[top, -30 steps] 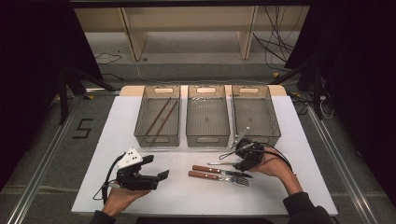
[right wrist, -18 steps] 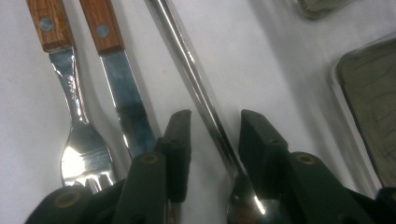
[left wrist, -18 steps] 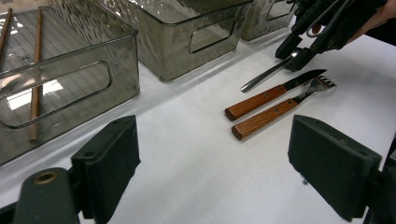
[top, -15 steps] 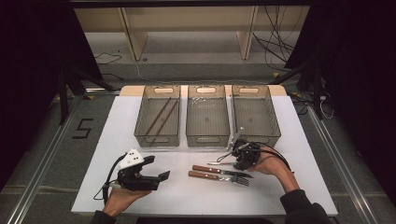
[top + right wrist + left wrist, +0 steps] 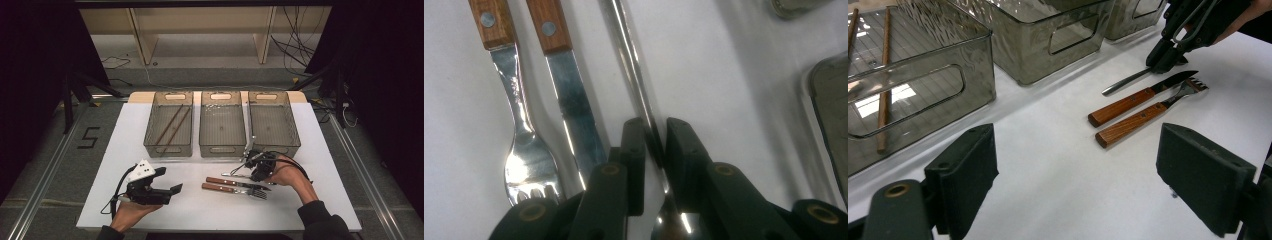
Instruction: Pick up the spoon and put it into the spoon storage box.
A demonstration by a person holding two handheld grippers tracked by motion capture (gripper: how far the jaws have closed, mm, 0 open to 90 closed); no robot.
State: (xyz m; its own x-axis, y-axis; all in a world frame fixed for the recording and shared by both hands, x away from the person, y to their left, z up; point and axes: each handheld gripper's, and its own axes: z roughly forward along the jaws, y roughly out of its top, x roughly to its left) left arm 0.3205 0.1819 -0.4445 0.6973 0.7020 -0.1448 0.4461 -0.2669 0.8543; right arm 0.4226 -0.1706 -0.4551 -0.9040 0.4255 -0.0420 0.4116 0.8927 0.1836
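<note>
A: Right gripper (image 5: pixel 655 145)?
B: Its jaws have just been closing, and now they're pinching the all-metal spoon (image 5: pixel 636 85) at the neck, bowl end under the gripper, handle running away from it.

A: Where's the spoon lying?
B: On the white table (image 5: pixel 120 145), just beside the wooden-handled knife (image 5: pixel 235 183), on the side facing the bins. The wooden-handled fork (image 5: pixel 232 190) is sitting on the knife's other side, all three roughly parallel.

A: Left gripper (image 5: pixel 167 192)?
B: It's resting in the person's left hand (image 5: pixel 131 210), jaws spread wide and holding nothing, well apart from the knife.

A: Bins?
B: Three smoky clear bins are standing in a row beyond the knife. The left bin (image 5: pixel 170 124) is holding two chopsticks (image 5: pixel 172 125); the middle bin (image 5: pixel 222 125) and right bin (image 5: pixel 273 122) are beside it.
</note>
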